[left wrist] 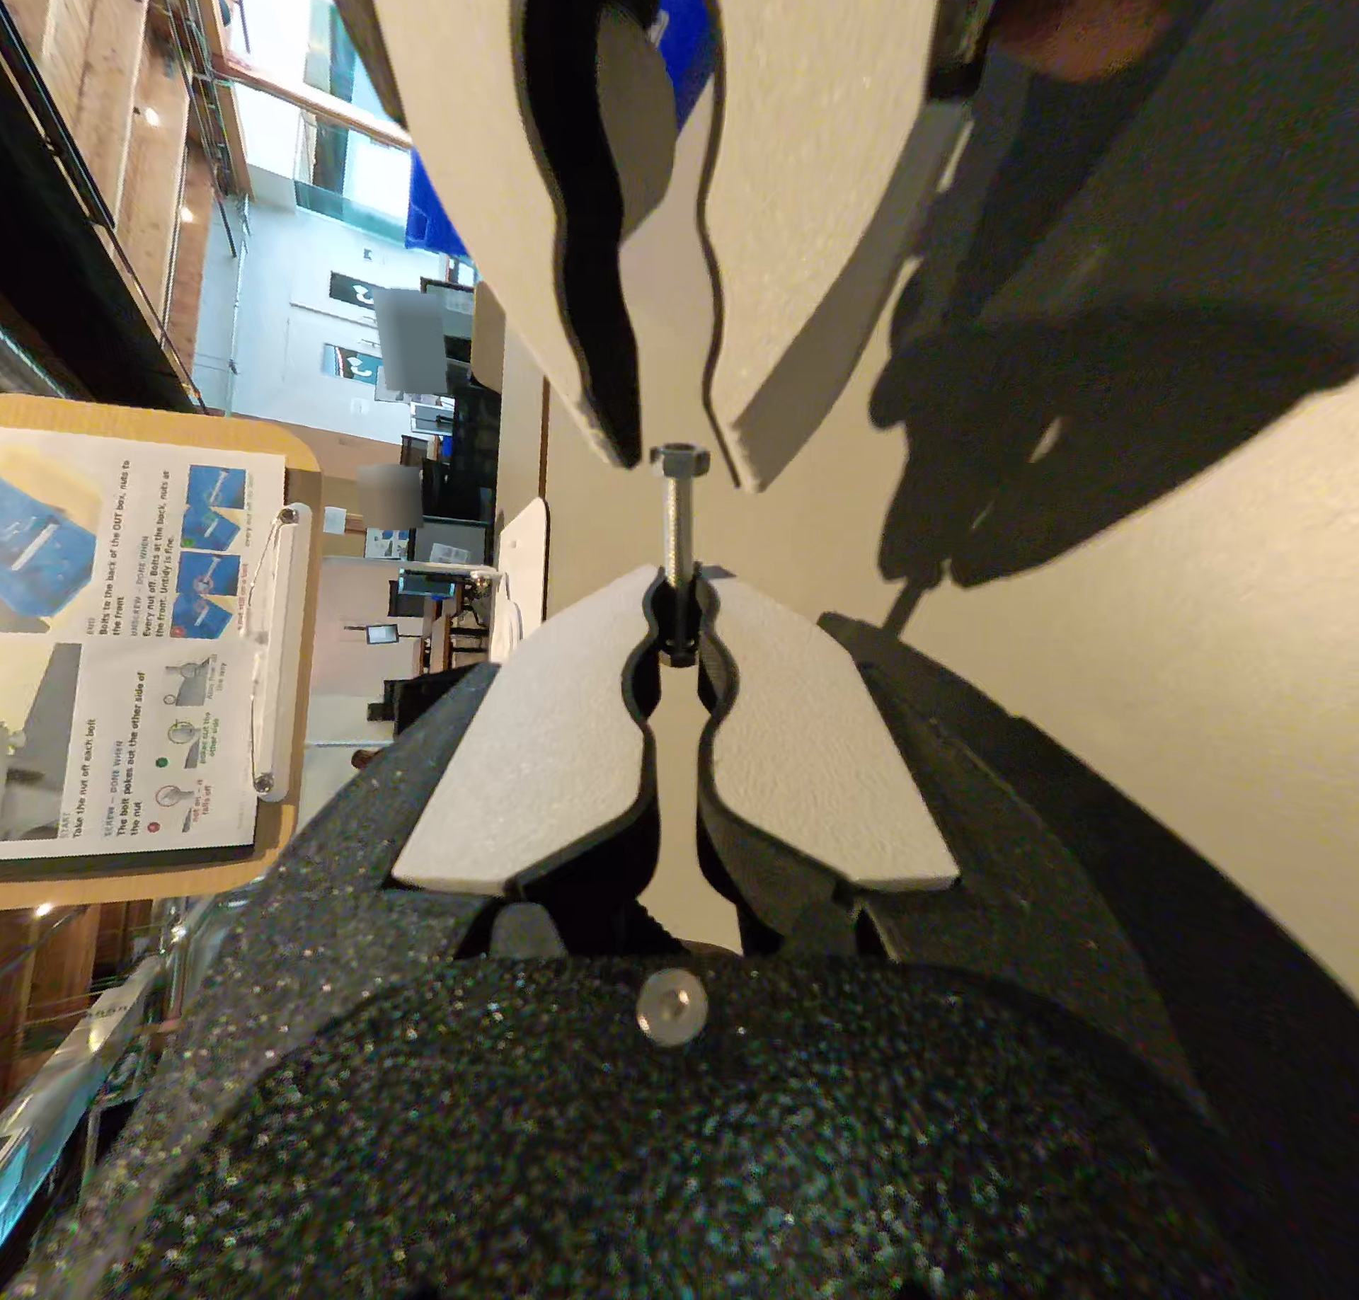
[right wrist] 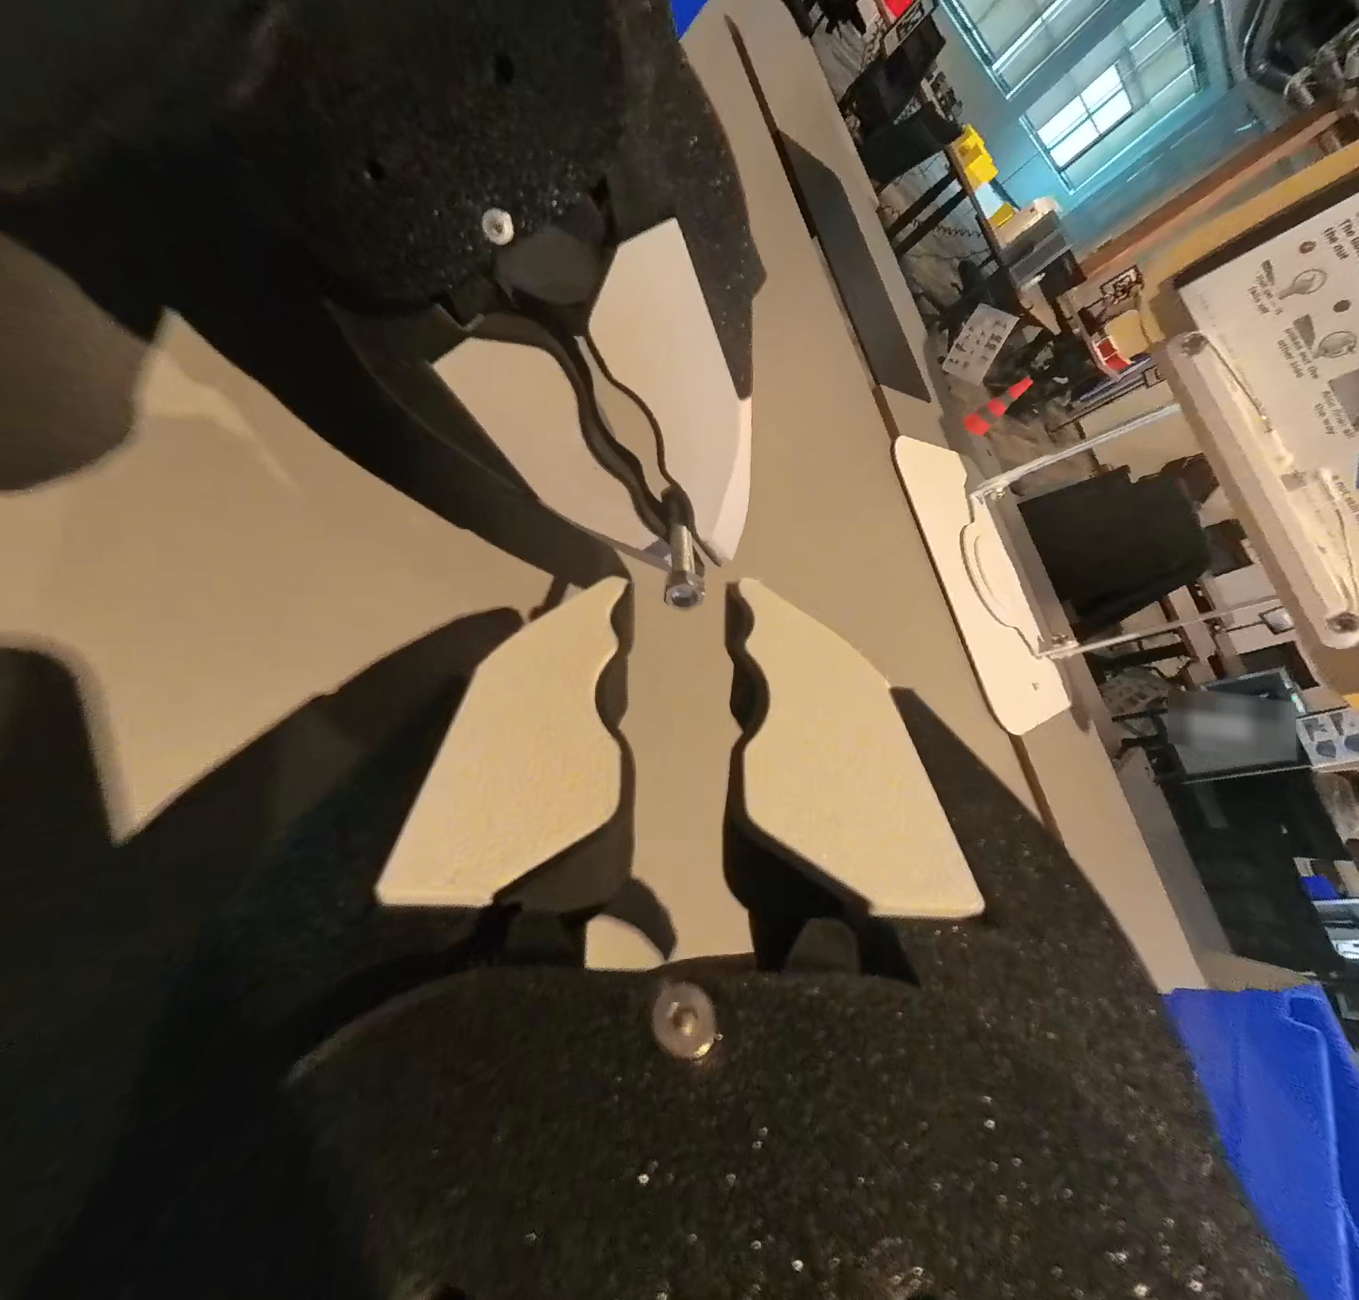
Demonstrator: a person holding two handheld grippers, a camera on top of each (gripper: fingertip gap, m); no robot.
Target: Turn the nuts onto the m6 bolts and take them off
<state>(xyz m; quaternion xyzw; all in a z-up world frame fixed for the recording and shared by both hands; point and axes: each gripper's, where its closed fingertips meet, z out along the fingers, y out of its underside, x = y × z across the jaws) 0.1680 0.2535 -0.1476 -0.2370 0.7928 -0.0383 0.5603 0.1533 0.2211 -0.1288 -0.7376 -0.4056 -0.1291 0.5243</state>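
Note:
In the left wrist view my left gripper [left wrist: 680, 582] is shut on the head end of a silver bolt [left wrist: 678, 522], which points away from it. A hex nut [left wrist: 680, 462] sits on the bolt's far tip. My right gripper [left wrist: 680, 465] comes in from the top with its jaws open on either side of the nut, a small gap on each side. In the right wrist view my right gripper [right wrist: 680, 592] is open, with the nut [right wrist: 682, 594] between its fingertips. There the left gripper [right wrist: 673, 529] holds the bolt [right wrist: 680, 551] from the upper left.
Both grippers hover over a beige table [left wrist: 1029, 640]. A wooden stand with a printed instruction sheet [left wrist: 147, 640] stands at the table's edge and also shows in the right wrist view [right wrist: 1287, 382]. A blue bin [right wrist: 1287, 1118] lies at the lower right. A white base plate [right wrist: 978, 603] is nearby. The grippers' ends are close to 4 cm from one another.

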